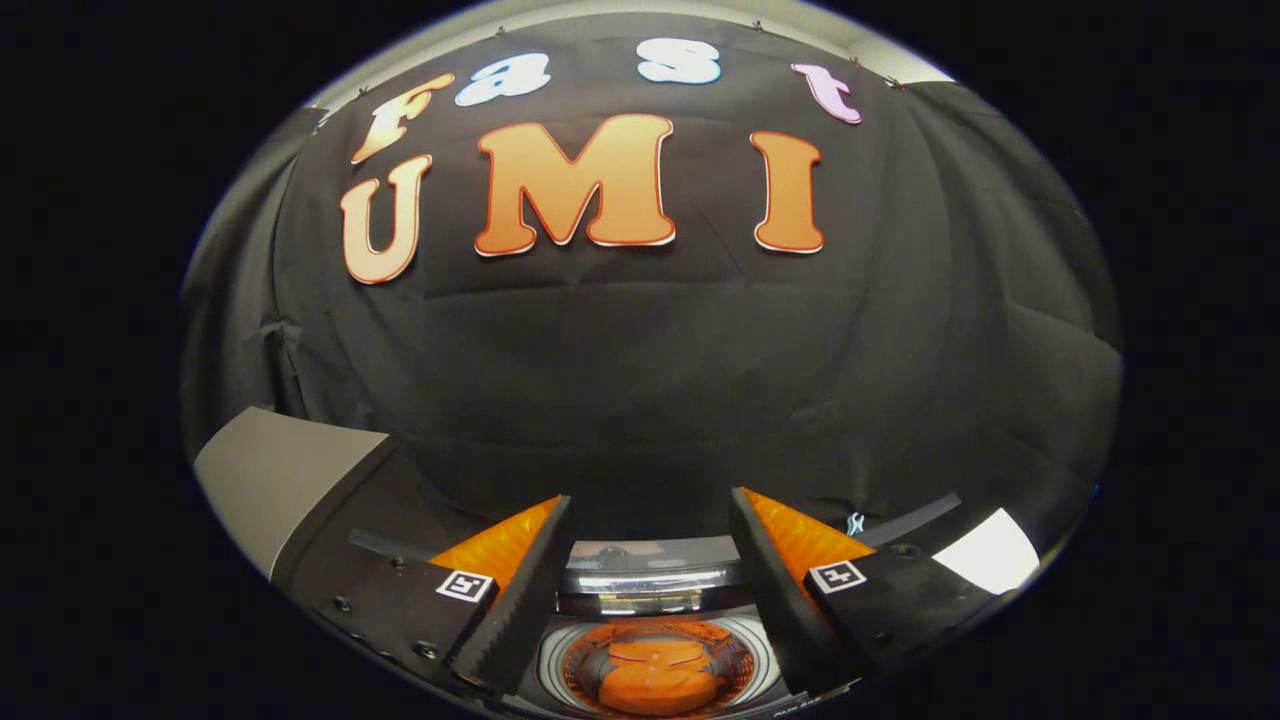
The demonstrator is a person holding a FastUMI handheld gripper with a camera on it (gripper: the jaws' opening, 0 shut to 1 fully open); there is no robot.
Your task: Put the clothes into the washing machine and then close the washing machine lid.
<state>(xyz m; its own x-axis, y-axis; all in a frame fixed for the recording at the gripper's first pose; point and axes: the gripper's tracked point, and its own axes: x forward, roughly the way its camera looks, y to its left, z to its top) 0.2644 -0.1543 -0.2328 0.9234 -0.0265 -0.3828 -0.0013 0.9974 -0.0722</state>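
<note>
My gripper is open, its two fingers spread wide with nothing between them. Below and between the fingers I look down into the washing machine's round drum. An orange folded garment lies at the bottom of the drum. The machine's shiny back rim runs across just beyond the drum opening. The lid is hidden from me here.
The booth's black cloth wall rises straight ahead, close behind the machine. A grey panel stands to the left of the fingers and a white patch lies to the right.
</note>
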